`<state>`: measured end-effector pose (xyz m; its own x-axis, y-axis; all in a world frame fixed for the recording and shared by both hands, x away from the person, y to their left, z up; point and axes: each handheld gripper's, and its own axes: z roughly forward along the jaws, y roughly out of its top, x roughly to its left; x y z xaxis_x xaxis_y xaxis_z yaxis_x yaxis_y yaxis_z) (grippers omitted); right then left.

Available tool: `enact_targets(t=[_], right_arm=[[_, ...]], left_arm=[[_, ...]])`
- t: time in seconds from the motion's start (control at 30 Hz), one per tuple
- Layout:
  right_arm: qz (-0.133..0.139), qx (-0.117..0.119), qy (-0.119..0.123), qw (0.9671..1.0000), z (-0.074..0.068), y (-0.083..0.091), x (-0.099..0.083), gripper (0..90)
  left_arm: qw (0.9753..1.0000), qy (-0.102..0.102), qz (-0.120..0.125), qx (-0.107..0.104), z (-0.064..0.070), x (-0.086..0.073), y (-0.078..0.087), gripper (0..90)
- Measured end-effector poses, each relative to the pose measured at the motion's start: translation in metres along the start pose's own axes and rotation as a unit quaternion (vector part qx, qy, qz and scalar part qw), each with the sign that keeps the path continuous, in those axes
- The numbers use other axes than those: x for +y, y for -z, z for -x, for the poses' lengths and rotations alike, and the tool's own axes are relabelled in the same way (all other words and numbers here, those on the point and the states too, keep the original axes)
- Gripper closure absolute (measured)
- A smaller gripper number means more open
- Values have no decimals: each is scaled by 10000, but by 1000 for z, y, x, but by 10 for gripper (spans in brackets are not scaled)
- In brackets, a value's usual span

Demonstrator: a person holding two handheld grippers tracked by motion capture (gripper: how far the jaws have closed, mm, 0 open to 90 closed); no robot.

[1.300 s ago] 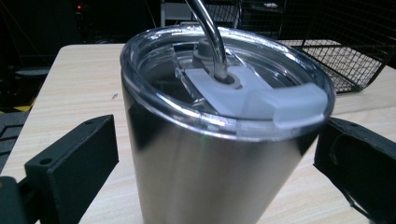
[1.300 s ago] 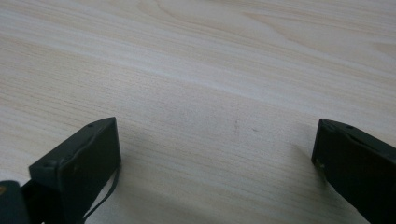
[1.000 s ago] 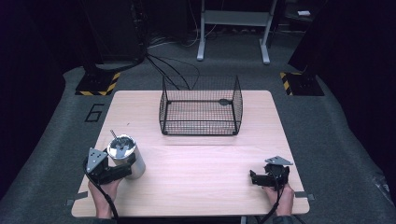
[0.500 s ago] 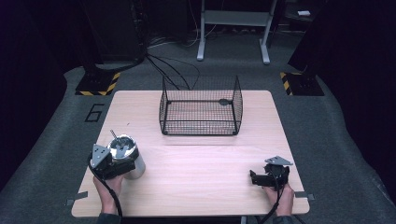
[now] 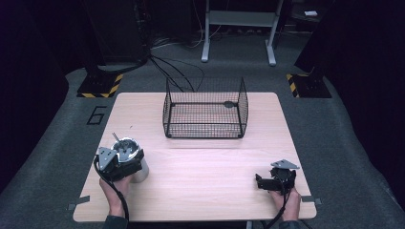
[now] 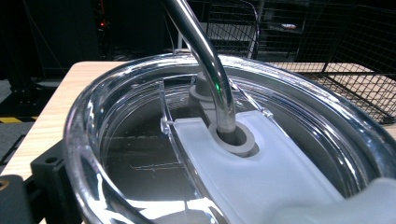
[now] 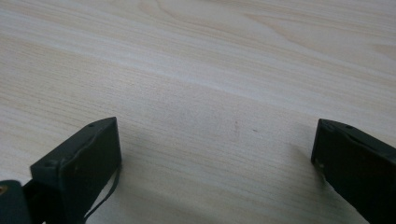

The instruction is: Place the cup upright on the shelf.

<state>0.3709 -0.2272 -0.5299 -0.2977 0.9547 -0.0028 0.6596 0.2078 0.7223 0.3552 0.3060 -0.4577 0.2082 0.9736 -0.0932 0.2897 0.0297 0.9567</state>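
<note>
We see a rectangular light-wood table (image 5: 205,157) with rounded corners, standing on a dark grey carpeted floor (image 5: 353,157). Directly on the tabletop we find two items. An open-topped black wire-mesh basket (image 5: 205,129) sits at the far middle of the table. A silver metal tumbler with a clear plastic lid and a bent metal straw (image 5: 130,157) stands upright near the front left edge, well apart from the basket. In the right gripper view we see bare wood grain (image 7: 201,93).
</note>
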Motion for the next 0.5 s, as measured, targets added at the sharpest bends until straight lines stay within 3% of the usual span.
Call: enact_targets(t=[0.5], right_arm=[[25, -13, 14, 10000, 0, 0, 0, 11]], left_arm=[[9999, -114, -96, -39, -3, 3, 0, 22]])
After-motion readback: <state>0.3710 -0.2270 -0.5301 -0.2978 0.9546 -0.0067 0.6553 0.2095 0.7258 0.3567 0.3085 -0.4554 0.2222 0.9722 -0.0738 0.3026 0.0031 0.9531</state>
